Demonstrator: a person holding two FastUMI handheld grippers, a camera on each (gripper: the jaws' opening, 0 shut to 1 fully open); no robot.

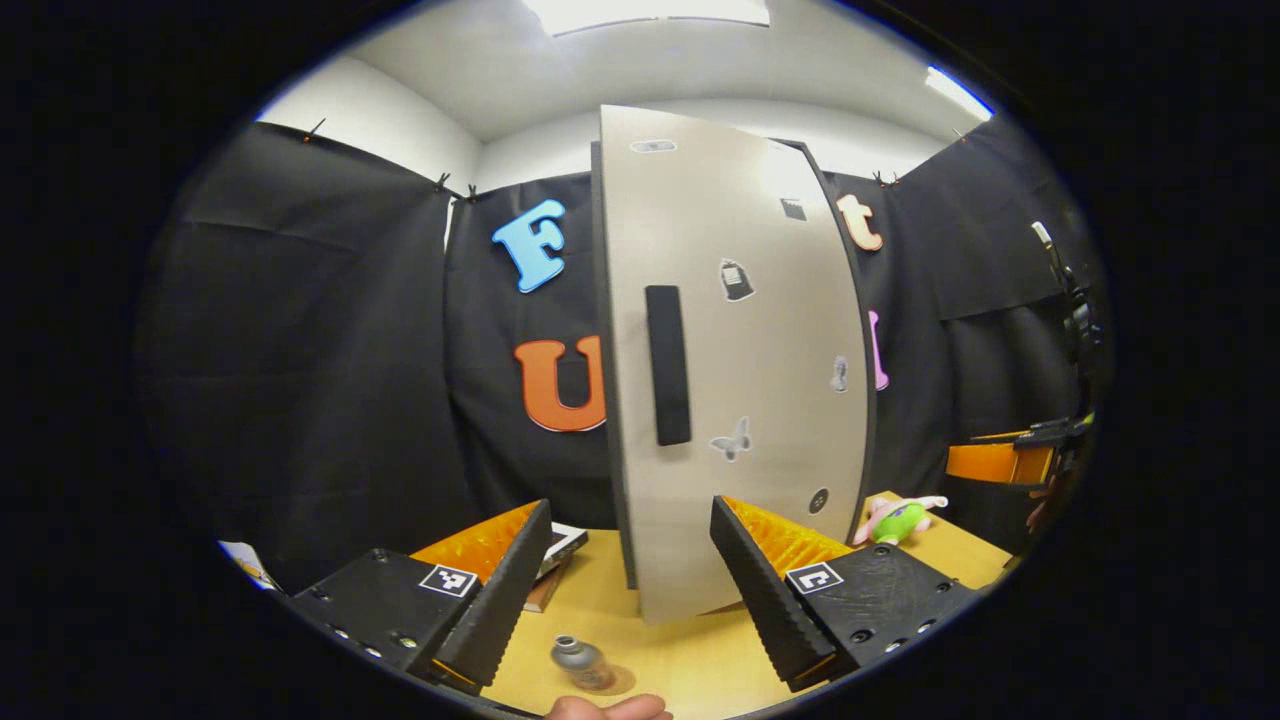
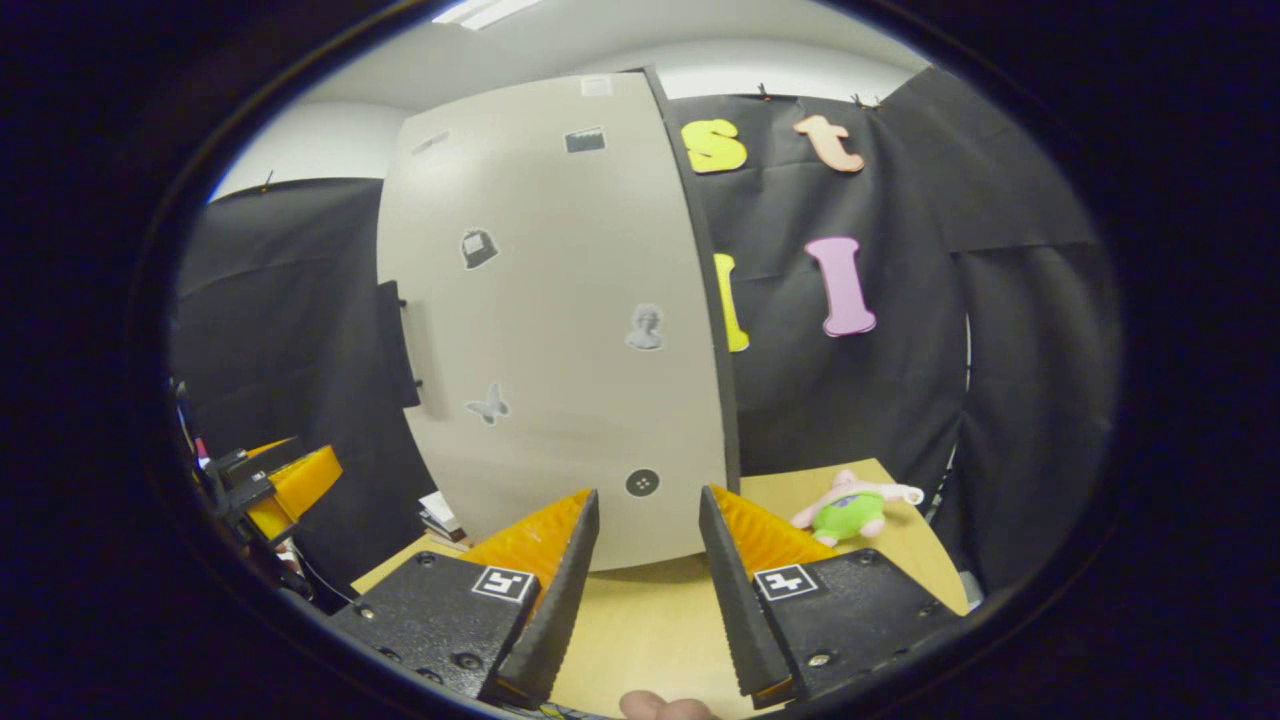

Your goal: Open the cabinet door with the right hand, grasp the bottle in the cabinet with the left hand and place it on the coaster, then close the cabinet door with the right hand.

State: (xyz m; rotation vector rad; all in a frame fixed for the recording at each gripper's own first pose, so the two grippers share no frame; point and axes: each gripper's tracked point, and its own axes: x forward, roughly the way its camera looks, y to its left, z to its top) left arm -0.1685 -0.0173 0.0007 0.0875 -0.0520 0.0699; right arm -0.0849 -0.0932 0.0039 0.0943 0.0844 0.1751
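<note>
Door (image 2: 560,330) looks shut, bottle (image 1: 582,662) out on worktop (image 1: 690,660) near left tongs (image 1: 628,590); both tongs open, empty; right tongs (image 2: 648,590) idle — task approx. done.

- green and pink plush toy (image 2: 857,510) lying on the wooden tabletop (image 2: 660,620), over toward the back right edge
- small stack of books (image 1: 556,560) sitting near the tabletop's left side

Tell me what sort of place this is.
Likely a staged test booth, not a real home: black cloth wall all around, a lone cabinet standing on a wooden table, and a plush toy as a prop under office ceiling lights.
</note>
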